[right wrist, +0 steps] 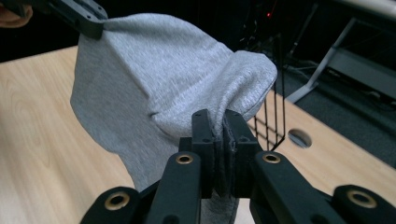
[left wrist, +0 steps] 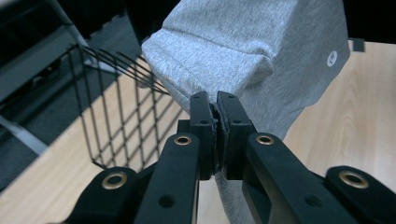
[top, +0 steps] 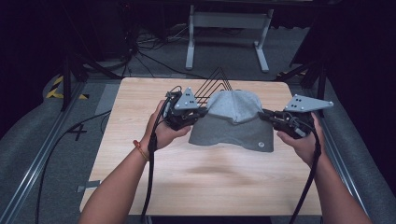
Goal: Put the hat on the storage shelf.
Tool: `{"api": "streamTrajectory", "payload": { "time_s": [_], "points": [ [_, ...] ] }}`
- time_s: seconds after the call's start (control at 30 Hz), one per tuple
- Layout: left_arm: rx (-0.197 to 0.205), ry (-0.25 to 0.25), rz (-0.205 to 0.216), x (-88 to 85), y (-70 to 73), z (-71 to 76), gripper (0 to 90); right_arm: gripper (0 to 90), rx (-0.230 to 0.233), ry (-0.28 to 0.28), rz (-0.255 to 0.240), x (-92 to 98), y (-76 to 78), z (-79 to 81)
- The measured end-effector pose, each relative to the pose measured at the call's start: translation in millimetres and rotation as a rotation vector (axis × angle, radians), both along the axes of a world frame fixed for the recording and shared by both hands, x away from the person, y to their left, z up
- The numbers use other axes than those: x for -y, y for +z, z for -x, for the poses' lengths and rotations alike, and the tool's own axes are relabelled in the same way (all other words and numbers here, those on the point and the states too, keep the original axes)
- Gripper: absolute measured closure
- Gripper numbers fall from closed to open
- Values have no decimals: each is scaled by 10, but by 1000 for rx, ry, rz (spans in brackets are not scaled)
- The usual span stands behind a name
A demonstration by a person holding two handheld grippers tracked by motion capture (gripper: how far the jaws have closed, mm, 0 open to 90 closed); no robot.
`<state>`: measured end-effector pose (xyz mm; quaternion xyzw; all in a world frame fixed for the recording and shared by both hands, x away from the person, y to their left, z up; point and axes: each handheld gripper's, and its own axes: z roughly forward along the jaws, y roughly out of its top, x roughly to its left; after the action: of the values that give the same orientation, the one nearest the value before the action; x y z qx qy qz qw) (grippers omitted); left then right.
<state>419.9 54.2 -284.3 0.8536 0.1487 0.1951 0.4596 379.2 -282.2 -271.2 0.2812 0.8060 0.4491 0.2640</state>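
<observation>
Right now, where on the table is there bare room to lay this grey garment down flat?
The near half of the table, between the forearms, is bare wood. The far edge is crowded: a black wire basket stands there, behind the grey garment held by the left gripper and the right gripper.

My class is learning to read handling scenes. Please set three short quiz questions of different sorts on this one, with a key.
1. True or false: the left gripper and the right gripper are both shut on the grey garment.
2. What stands behind the garment on the table? A) a black wire rack B) a red bucket C) a stack of plates
3. Fill in: the garment hangs between the grippers, each pinching an ____ of it.

Key: 1 true. 2 A, the black wire rack. 3 edge.
</observation>
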Motion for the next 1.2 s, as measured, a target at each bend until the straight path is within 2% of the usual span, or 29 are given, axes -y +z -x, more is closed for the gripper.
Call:
{"api": "streamTrajectory", "payload": {
  "time_s": [0.27,0.33,0.5,0.6,0.63,0.93,1.0,1.07,1.17,1.2],
  "points": [
    [81,31,8,57,415,-152,861,848,69,-33,-18,-15,376,-194],
    [89,38,25,69,507,-196,861,848,91,-46,-15,-16,495,-264],
    [127,71,29,80,749,-353,861,848,125,-72,-19,-25,745,-425],
    [128,97,45,78,816,-476,861,848,135,-85,-23,-55,857,-539],
    [132,104,38,75,831,-516,861,848,141,-86,-23,-68,889,-589],
    [114,170,62,27,838,-856,861,848,134,-102,-23,-184,898,-951],
    [124,180,46,29,845,-917,862,849,123,-109,-21,-203,887,-1030],
    [110,193,52,33,842,-970,861,848,120,-114,-15,-224,876,-1102],
    [112,206,41,31,842,-1043,861,848,115,-118,-22,-251,866,-1193],
    [100,203,46,28,837,-1059,862,848,115,-116,-28,-259,859,-1216]
  ]
}}
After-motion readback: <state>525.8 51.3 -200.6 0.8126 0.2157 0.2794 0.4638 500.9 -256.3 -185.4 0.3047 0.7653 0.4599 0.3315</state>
